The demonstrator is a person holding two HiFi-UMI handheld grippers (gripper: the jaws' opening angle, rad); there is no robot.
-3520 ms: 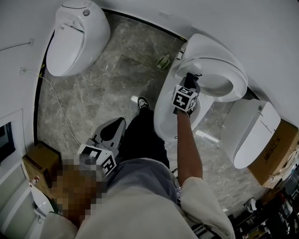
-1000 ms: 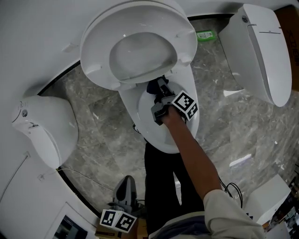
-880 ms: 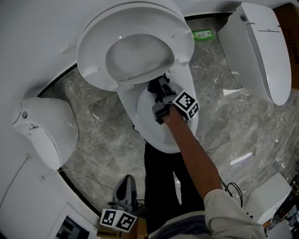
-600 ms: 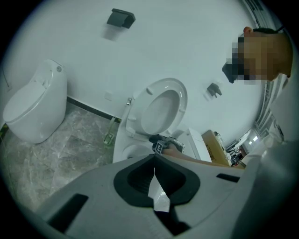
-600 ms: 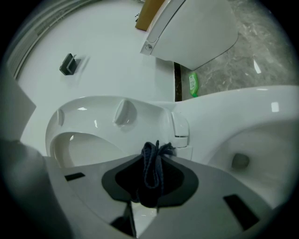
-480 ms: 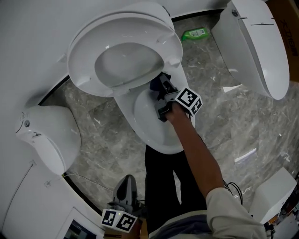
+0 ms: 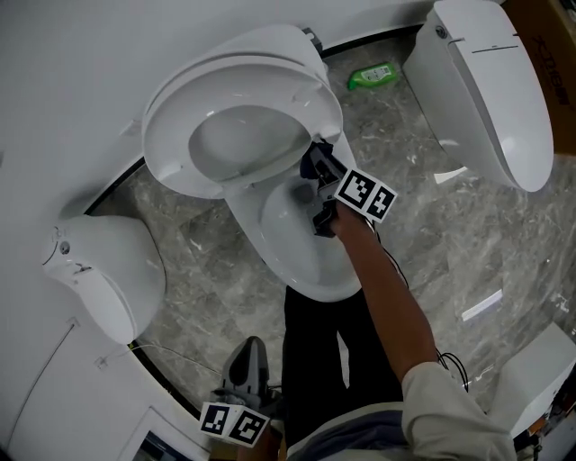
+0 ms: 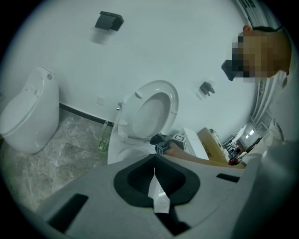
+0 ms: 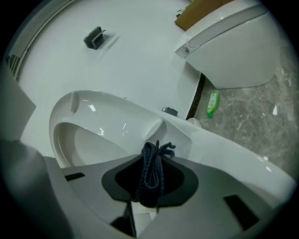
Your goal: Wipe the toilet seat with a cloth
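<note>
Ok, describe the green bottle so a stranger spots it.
Find the toilet with the raised seat. On the marble floor between it and the closed toilet at the head view's right, by the wall, sits the green bottle. It is the only green thing among white fixtures.

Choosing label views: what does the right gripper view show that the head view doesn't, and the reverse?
Right gripper view only: how the dark cloth sits folded and clamped in the right claw, plus a dark wall fixture.
Head view only: the left claw low by the person's legs, and the left-hand closed toilet.
Both: the raised toilet seat, the green bottle on the floor, and the right-hand closed toilet.
</note>
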